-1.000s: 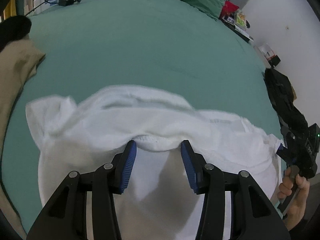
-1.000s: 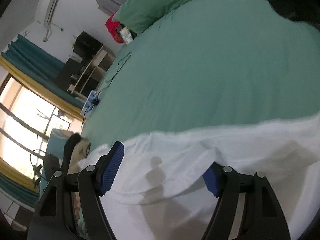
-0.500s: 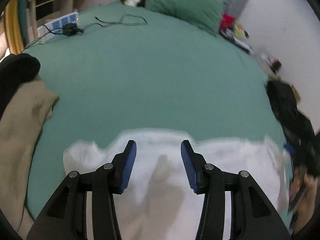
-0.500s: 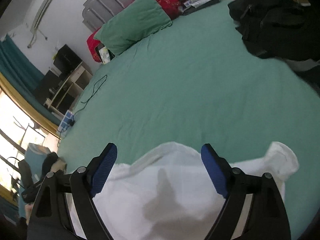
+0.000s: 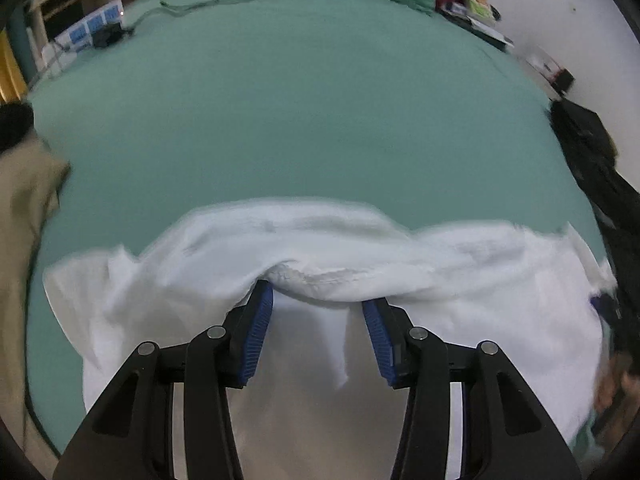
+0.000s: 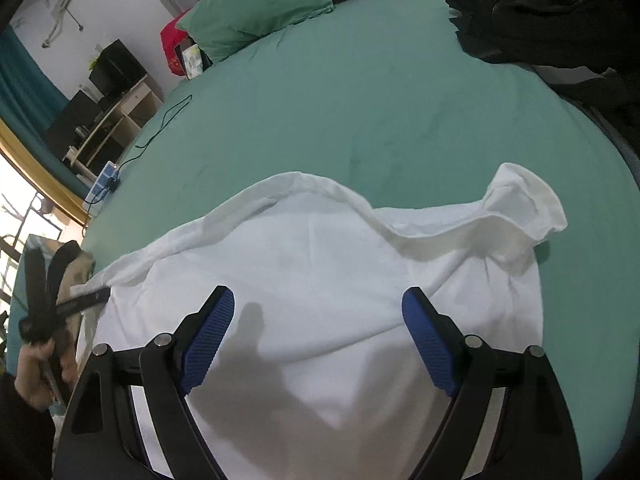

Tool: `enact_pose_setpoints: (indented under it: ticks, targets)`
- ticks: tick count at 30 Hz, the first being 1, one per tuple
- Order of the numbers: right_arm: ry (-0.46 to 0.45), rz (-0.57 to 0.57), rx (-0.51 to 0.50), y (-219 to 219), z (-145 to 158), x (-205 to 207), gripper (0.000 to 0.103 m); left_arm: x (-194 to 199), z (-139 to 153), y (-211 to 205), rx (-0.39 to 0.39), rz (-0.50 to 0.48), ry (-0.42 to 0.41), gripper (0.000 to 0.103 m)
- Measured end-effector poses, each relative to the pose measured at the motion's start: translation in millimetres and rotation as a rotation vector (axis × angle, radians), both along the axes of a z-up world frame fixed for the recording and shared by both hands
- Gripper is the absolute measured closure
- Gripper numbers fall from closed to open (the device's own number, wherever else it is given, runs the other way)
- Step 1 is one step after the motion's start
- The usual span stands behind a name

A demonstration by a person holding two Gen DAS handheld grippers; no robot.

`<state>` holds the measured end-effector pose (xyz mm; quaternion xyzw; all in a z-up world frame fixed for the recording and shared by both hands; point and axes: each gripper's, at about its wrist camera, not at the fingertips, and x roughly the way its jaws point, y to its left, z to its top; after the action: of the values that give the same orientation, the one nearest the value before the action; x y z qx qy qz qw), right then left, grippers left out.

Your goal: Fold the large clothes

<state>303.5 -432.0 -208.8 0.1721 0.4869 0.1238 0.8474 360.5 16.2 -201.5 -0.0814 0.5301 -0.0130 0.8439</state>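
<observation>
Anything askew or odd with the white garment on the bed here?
The white garment lies rumpled, not flat: its far edge is rolled into a wavy ridge, and one sleeve stands bunched up at the right. No damage shows.

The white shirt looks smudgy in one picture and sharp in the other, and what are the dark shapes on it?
Left wrist view: the white shirt is smeared by motion blur, most at its edges. Right wrist view: it is sharp, folds crisp. The dark shapes are shadows on the cloth near the right gripper. Both views bulge the green bed round: fisheye distortion.
</observation>
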Motion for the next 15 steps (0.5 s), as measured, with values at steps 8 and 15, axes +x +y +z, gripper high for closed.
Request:
enact_pose_setpoints:
  ticks: [8, 15]
  targets:
    - [-0.015, 0.009, -0.093, 3.5, 2.6, 12.4, 0.017, 45.2, 16.3, 44.7, 0.112, 0.186, -0.054, 0.054]
    - [-0.080, -0.061, -0.153, -11.6, 18.6, -7.4, 0.017, -38.6, 34.9, 75.7, 0.094, 0.208, -0.083, 0.054]
